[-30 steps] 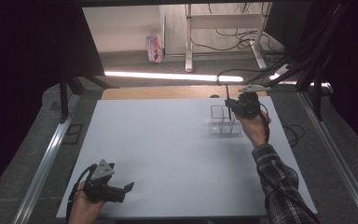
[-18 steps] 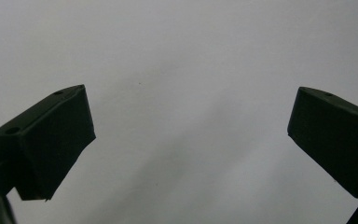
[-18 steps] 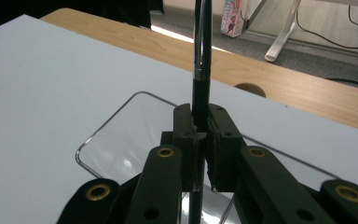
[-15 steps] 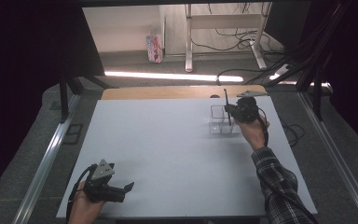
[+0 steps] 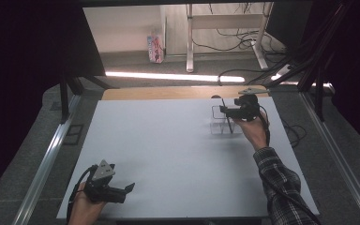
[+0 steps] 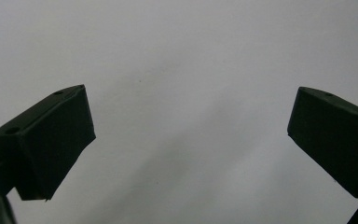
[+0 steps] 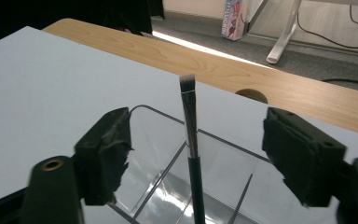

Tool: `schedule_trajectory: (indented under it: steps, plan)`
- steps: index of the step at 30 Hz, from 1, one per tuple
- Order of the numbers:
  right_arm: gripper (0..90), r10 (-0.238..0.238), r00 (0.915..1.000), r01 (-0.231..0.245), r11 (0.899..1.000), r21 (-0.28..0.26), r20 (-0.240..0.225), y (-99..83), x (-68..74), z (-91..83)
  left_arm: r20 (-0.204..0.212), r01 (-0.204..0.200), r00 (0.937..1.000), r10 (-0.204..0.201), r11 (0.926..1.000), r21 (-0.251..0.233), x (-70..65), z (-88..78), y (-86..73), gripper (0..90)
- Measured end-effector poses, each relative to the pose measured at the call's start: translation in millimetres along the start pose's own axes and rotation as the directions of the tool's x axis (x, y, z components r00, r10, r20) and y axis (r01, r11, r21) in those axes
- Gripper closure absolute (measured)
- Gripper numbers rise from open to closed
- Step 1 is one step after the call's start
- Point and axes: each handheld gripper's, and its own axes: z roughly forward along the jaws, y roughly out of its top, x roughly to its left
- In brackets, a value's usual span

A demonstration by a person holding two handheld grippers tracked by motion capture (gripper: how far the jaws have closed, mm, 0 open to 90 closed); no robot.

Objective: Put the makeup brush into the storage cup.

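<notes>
Table (image 5: 168, 154): pale grey-white sheet, plain, no pattern. Strip of light wood (image 5: 168, 93) with visible grain along its far edge, upper centre of high view; same wood crosses upper right of right gripper view.

Left gripper (image 5: 122, 191), lower left of high view: black body, grey three-cornered plate on top. Right gripper (image 5: 225, 110), upper right: black.

Organizer (image 7: 223, 177): clear, colourless, bright reflections on its walls.

Brush (image 7: 191, 140), centre of right gripper view: dark bristles paling at the tip, silver metal collar, black handle.

Sleeve (image 5: 281, 187), lower right of high view: dark plaid, thin light lines.

Carton (image 5: 155, 48), top centre: pink and white print.

Floor: grey.
</notes>
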Motion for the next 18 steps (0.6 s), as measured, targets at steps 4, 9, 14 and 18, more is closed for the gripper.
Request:
schedule_trajectory:
  steps: [4,9,14,18]
  plan:
    - [16.6,0.013,0.9999,-0.013,1.000,0.017,-0.001,-0.7,-0.9,2.3,0.002,0.004,1.0000,-0.004,1.0000,-0.003,0.3,-0.3,0.0,0.8]
    - [13.1,0.017,0.9998,-0.017,1.000,0.021,-0.012,-2.1,-0.6,2.8,0.003,0.007,1.0000,-0.007,1.0000,-0.005,0.8,-0.3,0.0,0.6]
    - [9.4,0.028,0.9992,-0.027,0.999,0.028,-0.028,-2.1,1.0,1.8,0.003,0.004,1.0000,-0.004,1.0000,-0.004,0.4,-0.2,0.0,0.5]
    - [8.8,0.023,0.9992,-0.022,0.999,0.025,-0.033,-1.2,3.0,-1.6,0.004,0.006,1.0000,-0.006,1.0000,-0.007,0.4,-0.6,0.1,0.5]
